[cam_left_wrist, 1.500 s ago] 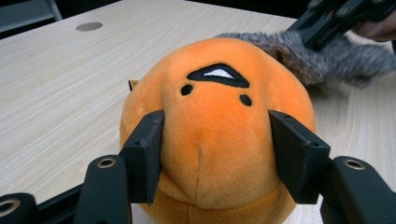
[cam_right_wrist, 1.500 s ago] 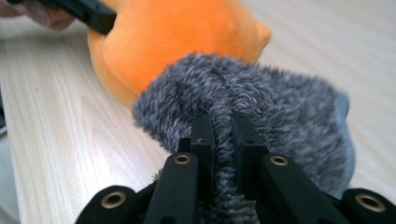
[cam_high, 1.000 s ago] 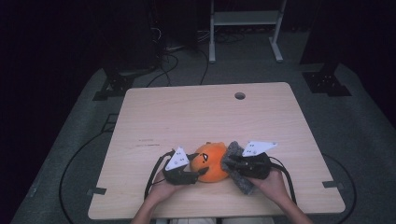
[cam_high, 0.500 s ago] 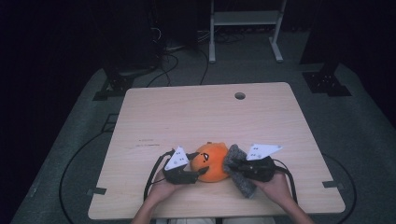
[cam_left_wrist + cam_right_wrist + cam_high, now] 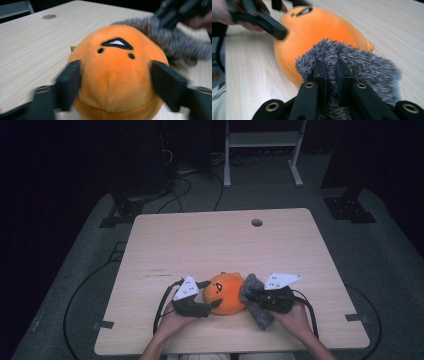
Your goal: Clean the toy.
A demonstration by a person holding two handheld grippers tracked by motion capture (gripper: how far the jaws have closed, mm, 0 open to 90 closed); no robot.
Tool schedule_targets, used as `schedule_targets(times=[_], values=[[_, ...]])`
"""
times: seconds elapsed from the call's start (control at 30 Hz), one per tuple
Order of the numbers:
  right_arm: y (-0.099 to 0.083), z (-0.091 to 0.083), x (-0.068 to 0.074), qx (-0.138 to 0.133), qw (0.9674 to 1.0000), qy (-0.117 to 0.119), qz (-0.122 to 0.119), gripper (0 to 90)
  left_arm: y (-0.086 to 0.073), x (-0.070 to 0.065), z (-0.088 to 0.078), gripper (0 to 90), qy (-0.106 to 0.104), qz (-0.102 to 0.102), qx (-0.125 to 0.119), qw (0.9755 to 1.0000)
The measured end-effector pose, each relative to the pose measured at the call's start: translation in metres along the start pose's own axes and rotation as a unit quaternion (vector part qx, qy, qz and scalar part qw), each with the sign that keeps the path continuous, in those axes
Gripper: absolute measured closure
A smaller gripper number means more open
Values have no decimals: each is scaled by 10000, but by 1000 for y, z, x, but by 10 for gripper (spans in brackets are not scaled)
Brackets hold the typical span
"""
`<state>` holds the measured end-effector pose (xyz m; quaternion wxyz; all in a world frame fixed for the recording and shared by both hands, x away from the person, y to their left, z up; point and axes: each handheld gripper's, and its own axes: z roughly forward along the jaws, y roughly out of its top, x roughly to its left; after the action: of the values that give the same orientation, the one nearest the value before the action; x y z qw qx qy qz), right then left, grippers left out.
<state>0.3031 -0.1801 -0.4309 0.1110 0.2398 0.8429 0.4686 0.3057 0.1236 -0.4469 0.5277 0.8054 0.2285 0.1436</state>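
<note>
Low in the middle of the high view, near the front edge of a pale wooden table (image 5: 210,240), sits an orange plush toy (image 5: 226,294) with a small stitched face. A grey furry tail (image 5: 256,301) sticks out from its right side.

Two hands come in from the bottom of the frame, each holding a gripper. The left gripper (image 5: 209,294) sits against the toy's left side. In the left gripper view its two black jaws stand either side of the round orange body (image 5: 117,75); they have just been opening, and appear to flank the plush, at most brushing it rather than squeezing it. The right gripper (image 5: 250,296) is clamped on the grey tail; in the right gripper view its jaws are nearly together with the fur (image 5: 352,62) pinched between them.

The step in hand looks like a handover of grip: the right side holds the tail while the left lets go of the body. Next, the left gripper would probably need to back clear of the plush, or take a fresh hold, before the toy is moved by its tail.
</note>
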Motion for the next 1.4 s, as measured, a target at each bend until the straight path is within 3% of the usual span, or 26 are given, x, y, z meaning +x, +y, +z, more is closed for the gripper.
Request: schedule_targets(times=[0.07,0.13,0.17,0.27,0.33,0.37,0.43,0.53,0.6,0.67,0.7,0.77,0.9,1.03,1.13,1.2,1.3,1.4], values=[[-2,0,-3,-26,9999,19,119,804,-1,3,0,161,5,-227,84,9997],[-6,-1,-5,-44,9998,-11,198,803,-4,5,1,241,-165,-391,82,9991],[-11,-2,-6,-40,9998,-58,209,804,-3,5,1,272,-169,-351,88,9992],[-17,-10,-10,288,9979,-536,214,805,1,4,-1,392,-159,-338,-5,9993],[-13,-22,-10,-70,9984,-464,309,806,3,3,1,433,-274,-335,-72,9990],[-10,-26,-7,-252,9986,-377,255,806,5,1,2,447,-310,-277,-103,9991],[5,-29,8,-531,9984,-169,-78,806,9,-3,6,472,-382,-238,-144,9989],[17,-20,26,-499,9976,-27,-474,806,14,-7,12,474,-669,-308,-123,9972],[17,-9,30,-306,9979,-77,-562,807,13,-9,14,452,-613,-198,-40,9979],[14,-7,27,-301,9984,-67,-469,806,12,-7,13,333,-543,-295,-8,9981],[13,-7,25,-302,9986,-67,-434,806,10,-6,12,318,-525,-345,-2,9980],[12,-9,23,-254,9986,-125,-442,807,9,-6,11,337,-500,-336,15,9982],[2,-18,11,-95,9991,-352,-198,809,10,-9,12,424,-466,-292,-98,9984],[10,-21,24,-355,9982,-105,-468,808,16,-12,14,459,-328,-254,-213,9989],[14,-11,30,-189,9975,-55,-684,808,17,-15,14,472,-178,59,-121,9998],[11,-10,22,-200,9986,-13,-485,809,15,-13,11,478,-139,103,-112,9998],[2,-15,4,-13,9990,-415,-168,809,11,-8,7,479,-44,103,-97,9999],[-8,-16,-8,-27,9994,-226,254,809,9,-6,6,435,-173,18,-60,9998]])
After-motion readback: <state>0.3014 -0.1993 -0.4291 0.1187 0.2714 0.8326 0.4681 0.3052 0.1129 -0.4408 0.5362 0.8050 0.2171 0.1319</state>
